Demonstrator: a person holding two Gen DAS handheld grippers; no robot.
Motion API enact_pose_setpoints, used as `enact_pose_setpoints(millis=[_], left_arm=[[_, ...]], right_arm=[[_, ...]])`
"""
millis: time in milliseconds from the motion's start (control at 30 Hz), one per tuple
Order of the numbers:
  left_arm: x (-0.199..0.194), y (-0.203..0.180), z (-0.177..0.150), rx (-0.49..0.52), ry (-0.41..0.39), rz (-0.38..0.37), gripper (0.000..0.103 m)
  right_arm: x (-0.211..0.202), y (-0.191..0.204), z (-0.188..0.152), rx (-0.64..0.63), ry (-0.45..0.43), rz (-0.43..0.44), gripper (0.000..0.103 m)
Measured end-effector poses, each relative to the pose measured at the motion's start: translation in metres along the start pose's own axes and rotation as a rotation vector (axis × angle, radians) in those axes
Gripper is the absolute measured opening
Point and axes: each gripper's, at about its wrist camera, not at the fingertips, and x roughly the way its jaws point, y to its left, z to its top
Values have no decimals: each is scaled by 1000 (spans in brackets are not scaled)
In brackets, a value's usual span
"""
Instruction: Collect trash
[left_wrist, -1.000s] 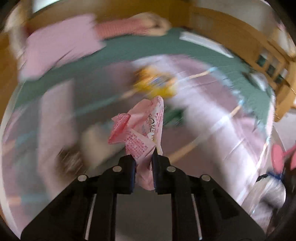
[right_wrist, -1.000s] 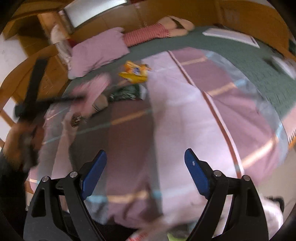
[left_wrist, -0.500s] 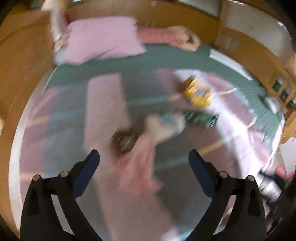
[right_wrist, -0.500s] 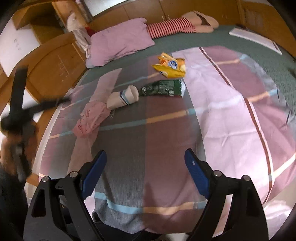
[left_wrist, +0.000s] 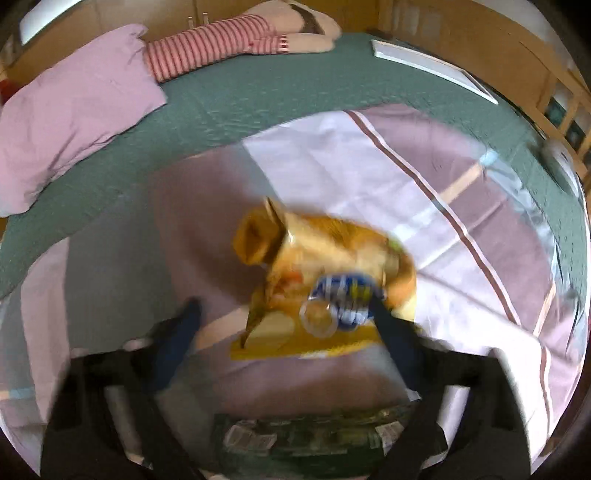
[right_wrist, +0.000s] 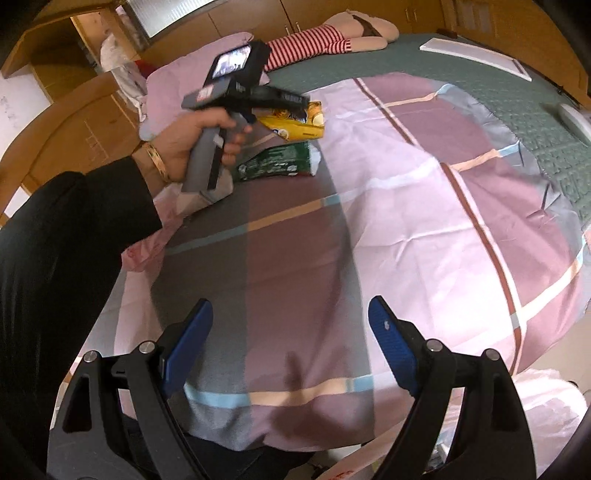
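Observation:
A yellow chip bag (left_wrist: 325, 288) lies on the patchwork bedspread (left_wrist: 369, 166), blurred in the left wrist view. My left gripper (left_wrist: 286, 328) straddles it with jaws wide and closing; the left finger stands clear of the bag. In the right wrist view a hand holds that gripper over the same yellow chip bag (right_wrist: 295, 123). A green wrapper (right_wrist: 277, 162) lies just below it, and a pink wrapper (right_wrist: 144, 254) rests by the black sleeve. My right gripper (right_wrist: 291, 328) hangs open over bare bedspread, nothing between its fingers.
A pink pillow (left_wrist: 74, 110) and a doll in red stripes (left_wrist: 221, 48) lie at the bed's far end. A white flat board (right_wrist: 476, 55) sits at the back right. A paper cup (right_wrist: 207, 195) is half hidden behind the hand. A white plastic bag (right_wrist: 539, 402) hangs at the lower right.
My left gripper let go of the pink wrapper, opened wide, and swept across the bed to the yellow chip bag. The right gripper stayed open and hardly moved.

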Motion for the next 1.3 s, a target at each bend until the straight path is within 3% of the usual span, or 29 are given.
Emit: enact_pose_setpoints(millis=[67,100,133,267,367,467,500,633,667,767,933,1000,1100,1167,1233,1267,1300], left_arm=[[-10,10,-8,-87,10,-92,28],[-24,20,-15,-145,-5,-167,23],[-39,25,-22,-157,-23,-185,23],[-117,44,-70,-105,-127,-127,22],[-197,79,-139,-126,-189,32,22],[-253,126,-195,-274,-242,176,22],[-272,147,-220,-373,-265,253,22],[-307,192,-274,-561,-325,430,22],[-312,197,-289,-601,-339,435,22],[-309,208,-309,-694,-329,354,22],[-316,223,-323,-694,-313,348,22],[-310,226,-322,-698,-315,344,22],[-306,229,-325,-689,-303,351,22],[-302,233,-331,-691,-276,349,21],[-296,239,-336,-693,-239,326,21],[-296,243,-339,-699,-227,318,21],[-296,246,-342,-708,-219,321,23]], right_arm=[[1,0,2,-3,-7,1,84],[0,3,3,-8,-15,13,84],[-1,5,3,-14,-22,23,84],[-1,22,6,-36,-45,68,84],[0,43,12,-61,-67,98,84],[11,78,24,-130,-78,143,84],[18,92,29,-155,-77,158,84],[52,145,42,-181,-56,204,84],[62,159,43,-199,-47,206,84],[91,189,39,-236,-7,197,84],[140,226,29,-304,77,175,83],[155,233,26,-321,101,157,75],[167,237,21,-329,125,147,54],[165,238,16,-338,128,147,34],[157,239,12,-363,122,148,24],[153,238,10,-372,118,149,8],[149,237,8,-376,118,151,1]])
